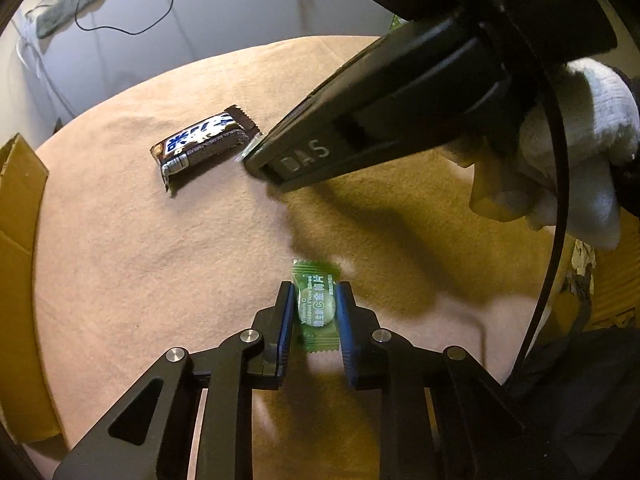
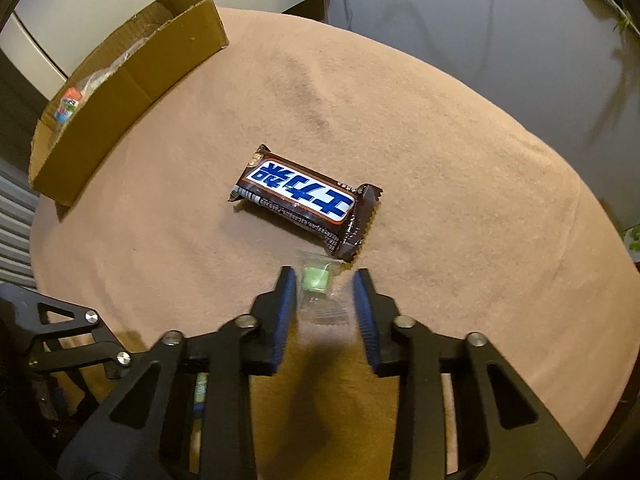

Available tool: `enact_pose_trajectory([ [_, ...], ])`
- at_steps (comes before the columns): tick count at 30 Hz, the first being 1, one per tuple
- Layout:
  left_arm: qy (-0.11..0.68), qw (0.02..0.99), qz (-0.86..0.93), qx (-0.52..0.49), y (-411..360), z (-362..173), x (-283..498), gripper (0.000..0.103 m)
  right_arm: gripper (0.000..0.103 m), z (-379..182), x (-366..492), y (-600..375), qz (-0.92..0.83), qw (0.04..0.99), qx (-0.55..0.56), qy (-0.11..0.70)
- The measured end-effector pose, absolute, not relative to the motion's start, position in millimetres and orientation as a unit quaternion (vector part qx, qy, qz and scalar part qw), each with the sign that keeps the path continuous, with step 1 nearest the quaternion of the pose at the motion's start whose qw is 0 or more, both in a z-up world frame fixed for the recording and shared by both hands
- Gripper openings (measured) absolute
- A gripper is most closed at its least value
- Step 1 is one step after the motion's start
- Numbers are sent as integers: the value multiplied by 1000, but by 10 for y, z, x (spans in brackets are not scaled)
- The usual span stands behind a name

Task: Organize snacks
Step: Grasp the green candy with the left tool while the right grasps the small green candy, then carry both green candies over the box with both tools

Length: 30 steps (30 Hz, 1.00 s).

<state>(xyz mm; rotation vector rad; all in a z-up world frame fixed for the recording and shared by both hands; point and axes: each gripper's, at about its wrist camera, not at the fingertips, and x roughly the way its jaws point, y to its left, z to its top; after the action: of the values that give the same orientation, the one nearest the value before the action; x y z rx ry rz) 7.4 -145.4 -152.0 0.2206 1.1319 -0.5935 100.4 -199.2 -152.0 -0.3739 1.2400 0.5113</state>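
Found the left gripper (image 1: 315, 285) pointed steeply down at a round table under a tan cloth (image 2: 440, 152), blue pads pressed against both long sides of a green candy packet (image 1: 318, 308) lying flat on the cloth (white lettering up, a pale sweet showing through the wrapper). Read that as jaws clamped on the packet, which still lay on the cloth.

Found the right gripper (image 2: 323, 271) tilted down as well, jaws narrowly apart around a small clear packet (image 2: 322, 294) with a green sweet inside. Saw the near pad at the wrapper's edge and the other just beside it; could not tell whether either pressed. Seen from the left wrist view, fingertips down at the cloth, held by a hand in a white glove (image 1: 580, 140).

Noted a brown chocolate bar (image 2: 300, 196) with a white and blue label lying just beyond the clear packet, one crimped end almost touching it. Spotted an open cardboard box (image 2: 132, 80) at the table's far left edge, well apart from the bar, with a few small wrapped snacks (image 2: 70, 102) inside.
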Motion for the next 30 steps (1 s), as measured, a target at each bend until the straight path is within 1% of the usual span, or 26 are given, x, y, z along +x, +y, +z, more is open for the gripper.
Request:
enact_pose_trajectory([
  [5,530,802,-263,83,-1363,-1510,90,19,23,-1519,993,-1996,235,767,-173,572],
  [15,537,816,-212,-1,-970,-1387,66,19,23,-1372,1015,-2207,233,777,-143,567],
  [21,519,834,-184,-24,-799,-1162,48,19,23,-1140,994,-2249,238,789,-133,551],
  [30,486,863,-132,-42,-415,-855,150,19,23,-828,1068,-1870,271,797,-139,521],
])
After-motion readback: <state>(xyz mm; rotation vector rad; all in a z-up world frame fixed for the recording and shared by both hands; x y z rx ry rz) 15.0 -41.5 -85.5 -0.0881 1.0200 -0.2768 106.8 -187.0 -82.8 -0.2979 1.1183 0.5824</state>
